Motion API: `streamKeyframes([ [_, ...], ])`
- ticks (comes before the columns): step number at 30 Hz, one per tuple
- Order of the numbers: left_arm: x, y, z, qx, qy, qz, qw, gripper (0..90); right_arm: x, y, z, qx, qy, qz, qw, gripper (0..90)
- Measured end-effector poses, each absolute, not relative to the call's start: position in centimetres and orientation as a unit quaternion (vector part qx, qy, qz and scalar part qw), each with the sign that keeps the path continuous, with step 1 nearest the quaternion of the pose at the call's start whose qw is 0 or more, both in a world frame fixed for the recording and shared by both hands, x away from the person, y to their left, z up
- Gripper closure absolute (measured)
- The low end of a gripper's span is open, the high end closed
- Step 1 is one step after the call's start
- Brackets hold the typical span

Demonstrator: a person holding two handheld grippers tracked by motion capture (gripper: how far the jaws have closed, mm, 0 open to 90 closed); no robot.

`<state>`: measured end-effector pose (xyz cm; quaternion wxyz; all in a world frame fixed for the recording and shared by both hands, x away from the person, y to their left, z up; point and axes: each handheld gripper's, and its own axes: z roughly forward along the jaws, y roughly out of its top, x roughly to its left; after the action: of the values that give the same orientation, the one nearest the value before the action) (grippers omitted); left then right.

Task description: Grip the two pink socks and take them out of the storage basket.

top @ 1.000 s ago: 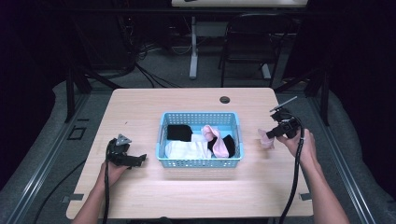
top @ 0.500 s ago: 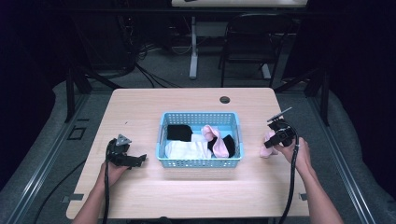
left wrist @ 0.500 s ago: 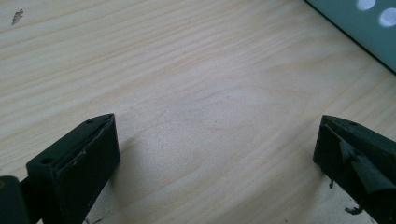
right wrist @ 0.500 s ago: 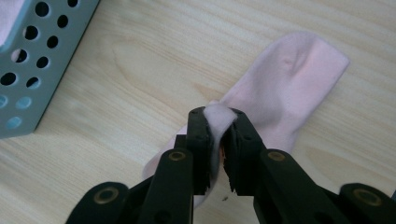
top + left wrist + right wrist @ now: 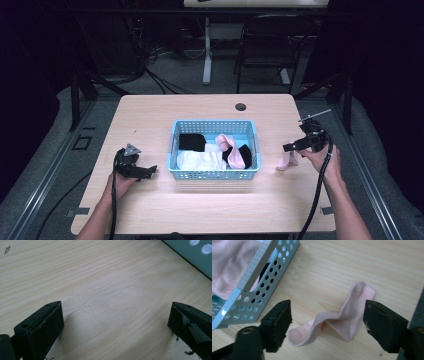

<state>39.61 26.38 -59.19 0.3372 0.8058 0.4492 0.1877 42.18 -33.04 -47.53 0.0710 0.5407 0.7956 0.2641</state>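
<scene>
A pink sock (image 5: 339, 318) is seen lying twisted on the wooden table (image 5: 200, 205), just right of the blue perforated basket (image 5: 214, 173). The right gripper (image 5: 327, 322) is held spread wide above it, gripping nothing. Black, white and pink socks are piled in the basket. The left gripper (image 5: 115, 320), likewise parted and empty, is rested on bare tabletop left of the basket.

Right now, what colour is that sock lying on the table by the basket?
Pale pink. The sock shows best in the right gripper view.
</scene>
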Motion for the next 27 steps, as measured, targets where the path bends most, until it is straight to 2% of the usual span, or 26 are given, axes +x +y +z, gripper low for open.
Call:
streamKeyframes([
  [1, 39.6, 26.4, -59.2, 0.806, 0.448, 0.187, 0.337, 0.1, 42.0, -33.1, -46.9, 0.535, 0.798, 0.270, 0.066, 12.7],
  [4, 39.6, 26.4, -59.2, 0.807, 0.448, 0.187, 0.337, 0.1, 41.8, -33.0, -46.4, 0.533, 0.795, 0.280, 0.072, 9.5],
  [5, 39.6, 26.4, -59.2, 0.806, 0.448, 0.188, 0.337, 0.1, 41.7, -32.8, -45.9, 0.526, 0.798, 0.285, 0.066, 6.0],
  [17, 39.6, 26.4, -59.2, 0.807, 0.448, 0.188, 0.337, 0.1, 40.6, -27.9, -42.9, 0.465, 0.832, 0.294, 0.077, 3.9],
  [27, 39.6, 26.4, -59.2, 0.807, 0.448, 0.187, 0.337, 0.1, 40.8, -22.9, -42.5, 0.416, 0.861, 0.285, 0.072, 5.9],
])
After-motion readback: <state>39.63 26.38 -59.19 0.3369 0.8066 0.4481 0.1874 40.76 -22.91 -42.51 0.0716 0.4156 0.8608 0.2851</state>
